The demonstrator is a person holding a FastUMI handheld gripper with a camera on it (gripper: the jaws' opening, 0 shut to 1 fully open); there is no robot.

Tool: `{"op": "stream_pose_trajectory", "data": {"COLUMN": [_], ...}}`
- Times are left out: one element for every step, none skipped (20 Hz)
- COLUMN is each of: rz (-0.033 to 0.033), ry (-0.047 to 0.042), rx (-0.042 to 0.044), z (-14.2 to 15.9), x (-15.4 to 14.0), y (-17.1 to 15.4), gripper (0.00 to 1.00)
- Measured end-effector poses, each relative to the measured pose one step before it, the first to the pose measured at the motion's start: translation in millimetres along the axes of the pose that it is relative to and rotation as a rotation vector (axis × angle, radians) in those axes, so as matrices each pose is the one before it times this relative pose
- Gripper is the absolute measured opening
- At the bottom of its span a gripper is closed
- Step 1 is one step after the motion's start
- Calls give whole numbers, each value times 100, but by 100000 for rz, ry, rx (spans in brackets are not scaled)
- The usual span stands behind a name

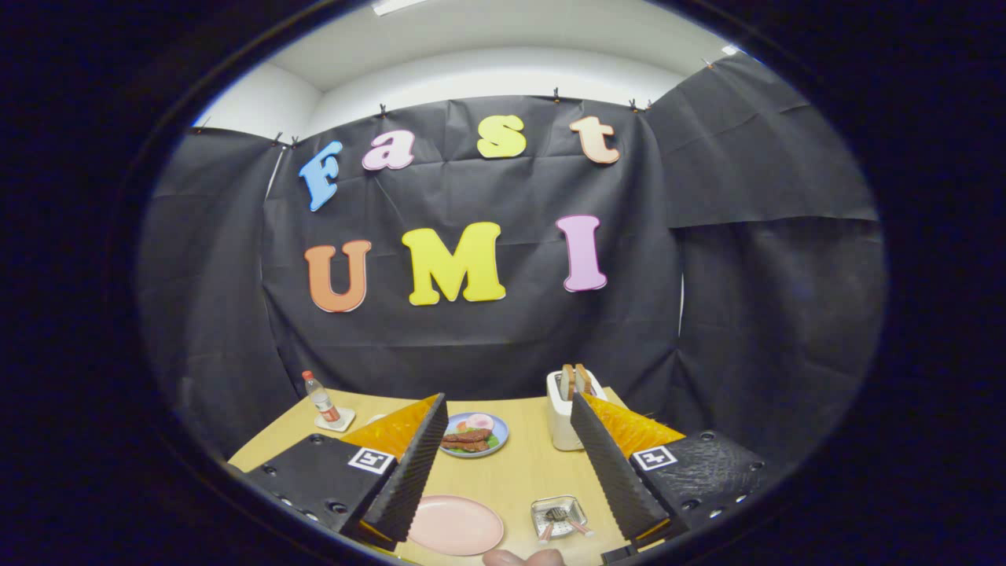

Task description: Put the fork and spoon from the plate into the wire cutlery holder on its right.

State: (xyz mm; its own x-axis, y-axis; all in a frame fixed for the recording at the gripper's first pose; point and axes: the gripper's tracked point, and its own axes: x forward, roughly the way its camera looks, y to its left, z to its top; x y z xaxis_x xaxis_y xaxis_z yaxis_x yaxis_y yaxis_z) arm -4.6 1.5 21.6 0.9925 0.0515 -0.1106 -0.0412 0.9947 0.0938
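Note:
My gripper [507, 402] is held above the wooden table [511, 472], open, with nothing between its fingers. Below and between the fingers, close to me, lies a pink plate [456, 525] whose visible surface is bare. Just to its right stands the small wire cutlery holder [558, 515], seen from above. Two pinkish handles [545, 533] lean out of its near side. I cannot tell fork from spoon at this size.
A blue plate of food [474, 434] lies further back between the fingers. A white toaster [567, 413] with toast stands by the right finger. A small bottle [321, 397] on a coaster stands at the far left. A person's fingertip [523, 558] shows at the table's near edge.

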Motion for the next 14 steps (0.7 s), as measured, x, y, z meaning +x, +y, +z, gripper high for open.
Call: {"op": "stream_pose_trajectory", "data": {"rz": [210,484,156,2,-227,-251,-424,-536,-430,-415,-183,11,-23,-351], "ry": [-546,-78,-106,-21,-462,-421,-634,-472,-185,72,-66,113,-265,-956], "rx": [-836,-434,-33,269,331,61,-84,-106,10,271,378,82,-322,-541], "z": [60,23,75,132,149,169,78,160,-29,-28,-12,30,43,241], "x": [-103,-80,-100,-117,-150,-115,-200,-19,-40,-64,64,-94,-235,-37], "y": [151,182,151,-55,-92,-197,-229,-226,-145,-209,-27,-47,-99,-157], "gripper": [94,94,94,94,94,94,94,95,95,95,95,95,95,94]}}
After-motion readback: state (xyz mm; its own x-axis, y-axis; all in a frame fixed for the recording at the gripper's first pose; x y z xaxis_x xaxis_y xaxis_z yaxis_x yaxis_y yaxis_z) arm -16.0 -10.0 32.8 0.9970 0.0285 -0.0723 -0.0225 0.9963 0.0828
